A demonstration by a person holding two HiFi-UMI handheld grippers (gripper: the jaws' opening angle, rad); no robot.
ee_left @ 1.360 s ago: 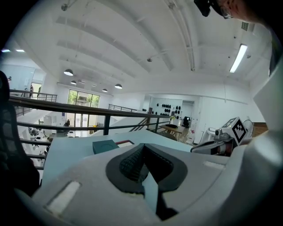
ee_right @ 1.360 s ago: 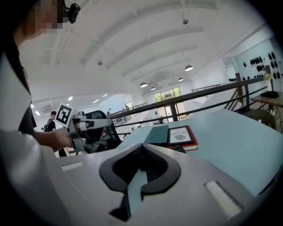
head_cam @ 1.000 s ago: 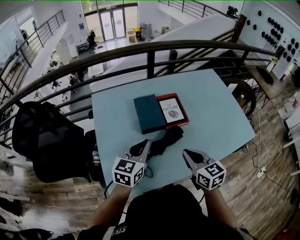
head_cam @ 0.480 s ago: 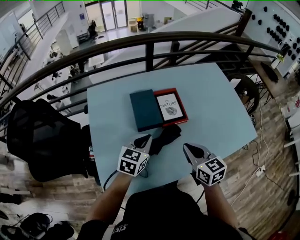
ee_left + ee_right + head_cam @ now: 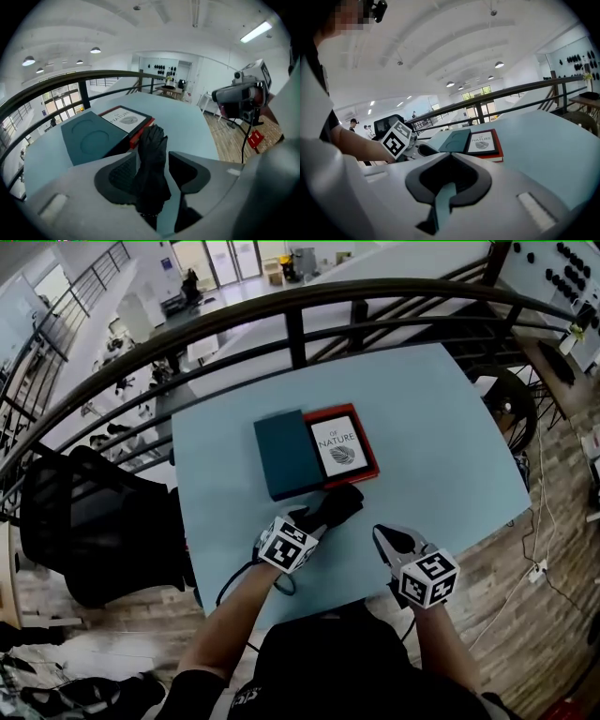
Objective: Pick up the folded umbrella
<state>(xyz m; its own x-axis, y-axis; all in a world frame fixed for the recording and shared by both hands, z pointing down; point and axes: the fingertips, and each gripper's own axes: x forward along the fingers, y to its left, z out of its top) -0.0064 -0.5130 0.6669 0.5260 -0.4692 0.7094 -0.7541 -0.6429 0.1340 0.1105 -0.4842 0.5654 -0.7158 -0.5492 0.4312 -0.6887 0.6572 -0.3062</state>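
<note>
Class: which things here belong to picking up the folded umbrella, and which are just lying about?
Job in hand:
folded umbrella
left gripper, jaws apart around it
blue table under it

Lying about:
teal box
red book beside the box
black chair

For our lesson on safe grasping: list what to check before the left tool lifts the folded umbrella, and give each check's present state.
1. The umbrella lies between the jaws of the left tool: ok.
2. Jaws closed on the umbrella: not ok. They stand apart, and a gap shows beside one jaw.
3. Far end of the umbrella free of the red book: cannot tell.
4. Right tool empty and off to the side: ok. Its jaws are together.
</note>
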